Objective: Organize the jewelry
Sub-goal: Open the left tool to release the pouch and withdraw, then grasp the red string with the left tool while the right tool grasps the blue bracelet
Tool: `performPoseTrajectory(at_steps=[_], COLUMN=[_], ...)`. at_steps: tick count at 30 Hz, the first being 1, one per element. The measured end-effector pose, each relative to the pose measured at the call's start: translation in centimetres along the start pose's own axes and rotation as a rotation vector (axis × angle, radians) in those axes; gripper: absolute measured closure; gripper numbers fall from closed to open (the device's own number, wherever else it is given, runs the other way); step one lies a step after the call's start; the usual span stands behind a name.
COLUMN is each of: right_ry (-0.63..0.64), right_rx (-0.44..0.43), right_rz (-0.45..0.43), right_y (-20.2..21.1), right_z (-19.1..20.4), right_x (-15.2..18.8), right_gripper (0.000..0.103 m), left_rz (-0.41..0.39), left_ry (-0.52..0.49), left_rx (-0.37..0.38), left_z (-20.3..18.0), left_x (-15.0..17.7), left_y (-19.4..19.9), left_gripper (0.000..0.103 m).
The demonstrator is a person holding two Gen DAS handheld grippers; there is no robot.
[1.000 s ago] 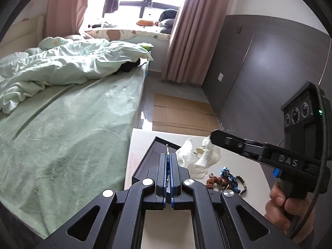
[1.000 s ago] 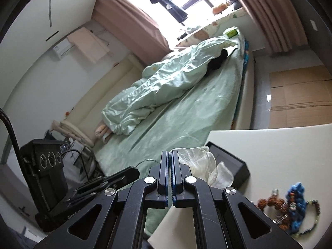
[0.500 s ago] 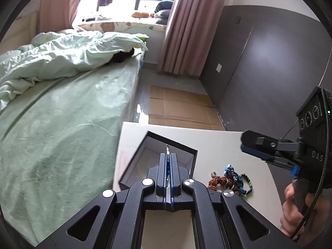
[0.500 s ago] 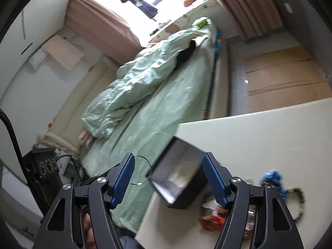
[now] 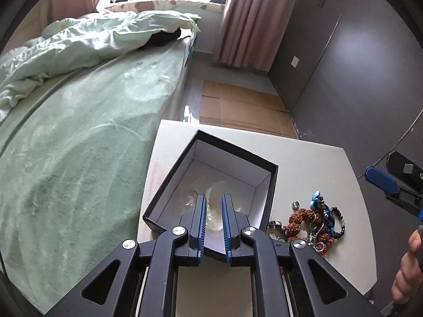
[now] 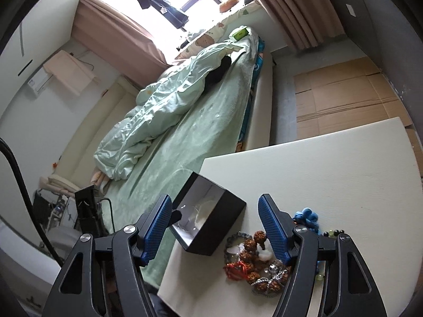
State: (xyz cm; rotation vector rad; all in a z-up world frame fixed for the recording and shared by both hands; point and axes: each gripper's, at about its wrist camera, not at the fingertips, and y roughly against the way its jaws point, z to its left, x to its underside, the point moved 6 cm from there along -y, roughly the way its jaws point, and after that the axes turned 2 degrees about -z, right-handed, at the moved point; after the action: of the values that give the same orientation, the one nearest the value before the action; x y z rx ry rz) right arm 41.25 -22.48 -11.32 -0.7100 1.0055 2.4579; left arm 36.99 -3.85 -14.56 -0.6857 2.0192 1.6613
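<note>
Left gripper narrowly parted, just opening, empty over box; right gripper wide, empty. Risk: tangled jewelry (5 o'clock of box) snags, dragging neighbours.

No lettering could be made out anywhere in either view — not on the grippers, nor on the box.

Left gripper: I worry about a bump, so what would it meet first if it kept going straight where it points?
Probably the clear plastic bag lying inside the open black box; depth is unclear.
</note>
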Motion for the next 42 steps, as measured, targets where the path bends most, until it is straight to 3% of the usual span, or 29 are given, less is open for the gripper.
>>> performPoseTrajectory(at_steps=[1,3,6,14,23,29,40,41,42], right_ry=[0.0,-0.003,-0.009,-0.021,-0.032,-0.06,-0.083,-0.084,-0.082], right_rx=[0.0,-0.005,-0.003,0.023,0.075,0.122,0.232,0.234,0.232], right_rz=[0.0,-0.001,-0.004,0.023,0.037,0.032,0.065,0.069,0.076], right_y=[0.1,0.2,0.6,1.1,2.5,3.8,4.0,3.8,3.6], right_z=[0.0,0.0,-0.3,-1.2,-2.9,-5.0,-8.5,-8.6,-8.6], right_x=[0.0,-0.1,0.0,0.4,1.6,2.1,2.8,2.9,3.0], right_gripper=[0.035,0.035,0.035,0.035,0.035,0.035,0.035,0.035,0.037], left_rz=[-0.004,-0.021,-0.063,-0.066,-0.035,0.005,0.076,0.072,0.069], left_ry=[0.003,0.012,0.01,-0.039,-0.101,-0.122,-0.09,-0.088,-0.087], left_rx=[0.003,0.012,0.017,0.063,0.169,0.2,0.088,0.076,0.068], left_z=[-0.1,-0.1,-0.4,-2.9,-7.8,-10.4,-11.2,-11.2,-11.1], left_x=[0.0,-0.1,-0.4,0.5,3.6,5.5,7.7,7.7,7.7], left_y=[0.2,0.8,2.1,3.3,2.7,1.5,-2.8,-3.0,-3.1], left_gripper=[0.081,0.058,0.046,0.046,0.046,0.046,0.046,0.048,0.058])
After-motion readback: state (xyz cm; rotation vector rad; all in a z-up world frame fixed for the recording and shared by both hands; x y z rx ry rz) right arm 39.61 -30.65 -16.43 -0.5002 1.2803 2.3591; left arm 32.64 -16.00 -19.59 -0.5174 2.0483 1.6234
